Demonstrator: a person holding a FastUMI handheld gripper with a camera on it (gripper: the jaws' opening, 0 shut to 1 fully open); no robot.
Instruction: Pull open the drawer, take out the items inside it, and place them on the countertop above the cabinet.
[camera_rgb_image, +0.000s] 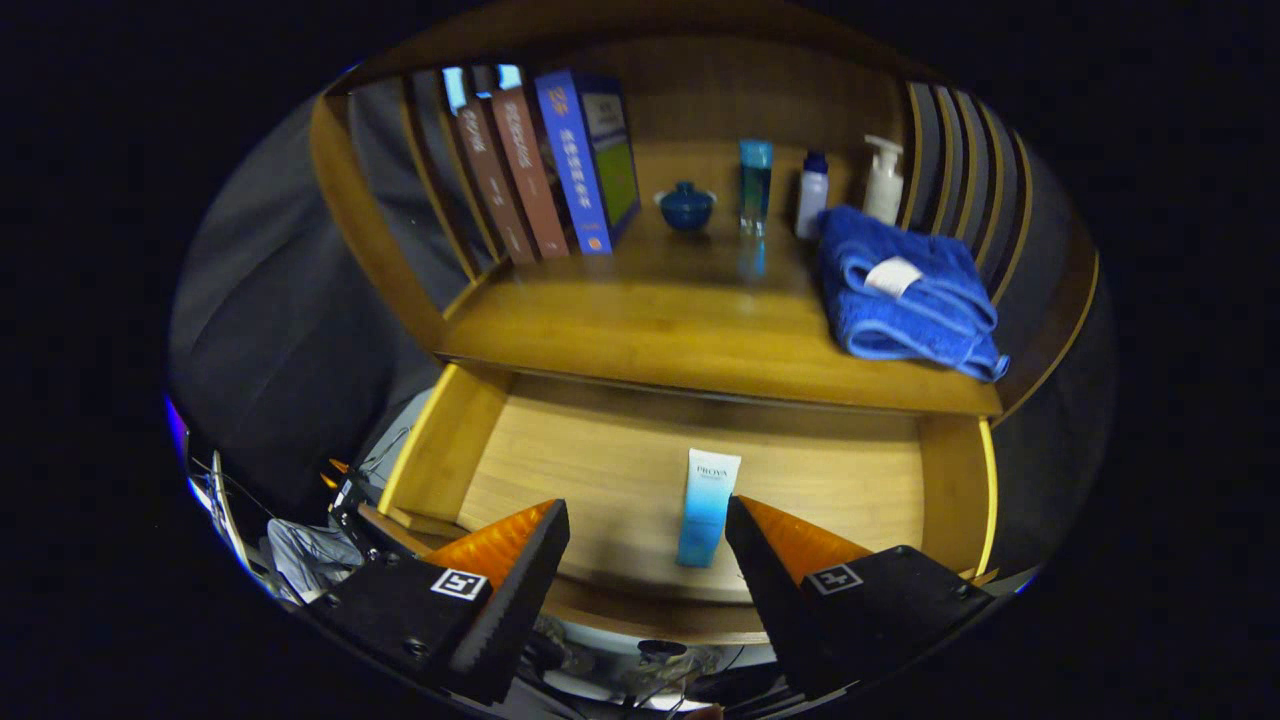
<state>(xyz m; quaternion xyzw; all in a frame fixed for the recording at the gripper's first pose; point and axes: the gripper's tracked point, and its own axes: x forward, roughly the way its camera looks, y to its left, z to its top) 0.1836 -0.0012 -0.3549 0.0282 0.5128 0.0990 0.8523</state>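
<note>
Gripper (647, 535), jaws spread and empty, poised to straddle the blue cosmetic tube (707, 505) lying flat in the open drawer (445, 440); beyond, countertop (640, 330) bearing a folded towel (905, 295), its centre free for placement.

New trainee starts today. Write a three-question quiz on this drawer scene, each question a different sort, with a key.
1. True or false: the drawer is pulled open.
2. Multiple choice: the tube in the drawer lies A) clamped in the gripper, B) between the open fingers, nearer one of them, untouched, C) on the countertop.
3. Fill in: the folded blue ____ sits on the countertop beside the pump bottle.

Key: 1 true; 2 B; 3 towel.
</note>
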